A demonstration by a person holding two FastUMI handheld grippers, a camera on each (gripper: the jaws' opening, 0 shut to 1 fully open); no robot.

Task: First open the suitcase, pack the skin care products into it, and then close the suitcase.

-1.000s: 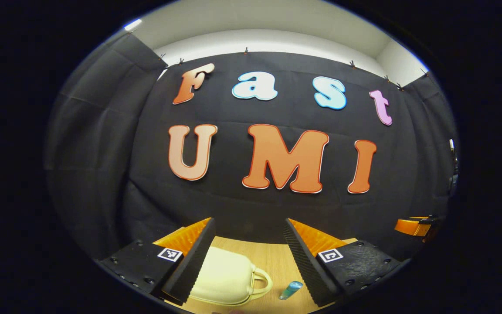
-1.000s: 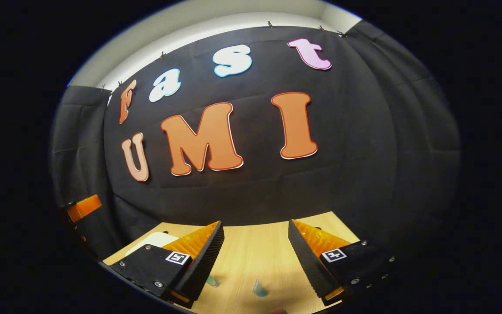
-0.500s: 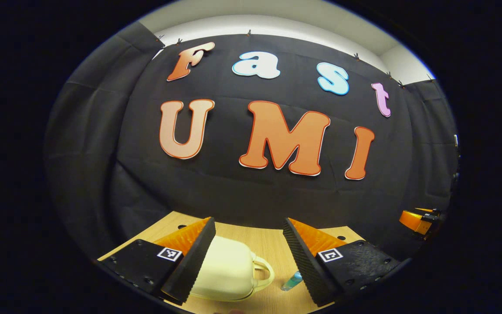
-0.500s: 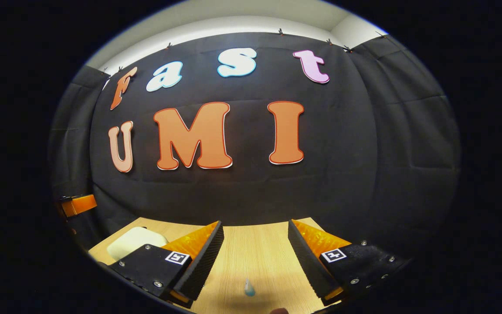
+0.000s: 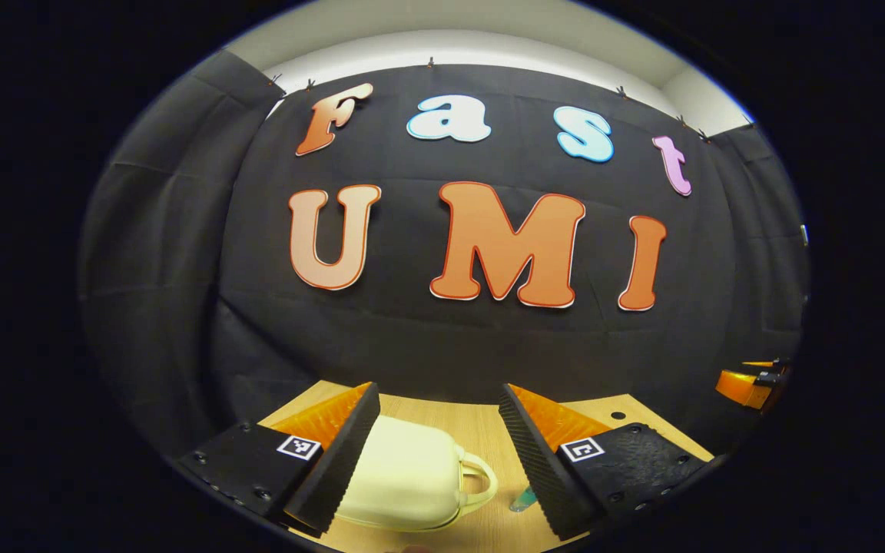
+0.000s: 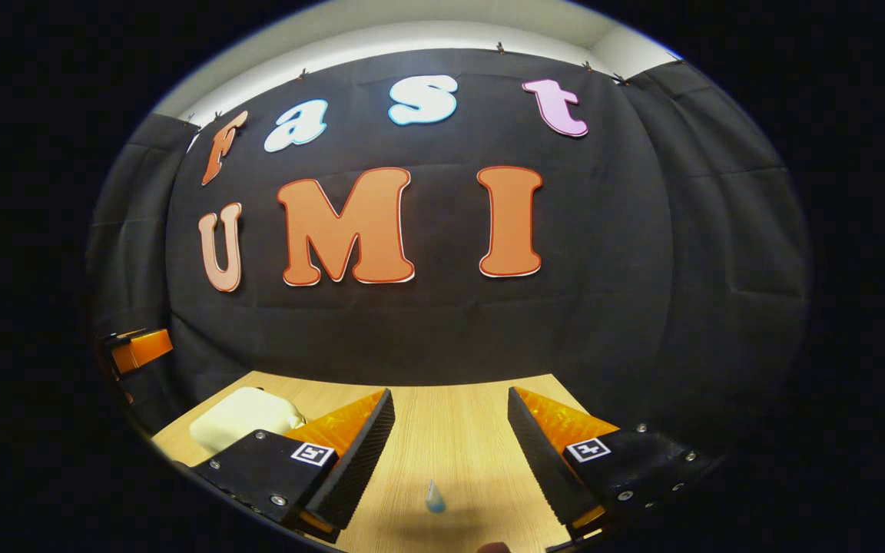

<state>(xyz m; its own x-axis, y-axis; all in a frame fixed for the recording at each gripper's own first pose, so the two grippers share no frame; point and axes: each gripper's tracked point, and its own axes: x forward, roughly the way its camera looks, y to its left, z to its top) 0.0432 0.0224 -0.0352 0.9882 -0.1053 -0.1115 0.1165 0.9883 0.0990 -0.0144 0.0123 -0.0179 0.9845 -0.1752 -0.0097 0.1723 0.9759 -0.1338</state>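
A small cream suitcase (image 5: pixel 412 476) with a loop handle on its right side lies shut on the wooden table (image 5: pixel 481 438). My left gripper (image 5: pixel 439 453) hovers open above it, the case showing between and under its fingers. A blue-green skin care tube (image 5: pixel 523 501) lies just right of the handle, partly hidden by the right finger. In the right gripper view, my right gripper (image 6: pixel 450 453) hangs open over the table, with a small blue tube (image 6: pixel 435 498) lying below its gap. The suitcase (image 6: pixel 243 418) sits off to its left.
The black cloth wall stands close behind the table's far edge (image 6: pixel 412 380). The other gripper's tip (image 5: pixel 750 384) shows at the far right of the left gripper view, and one (image 6: pixel 135 349) at the far left of the right gripper view.
Both views have tipped downward, bringing more of the table and suitcase into sight. The suitcase and tubes have not moved, and both grippers have stayed open.
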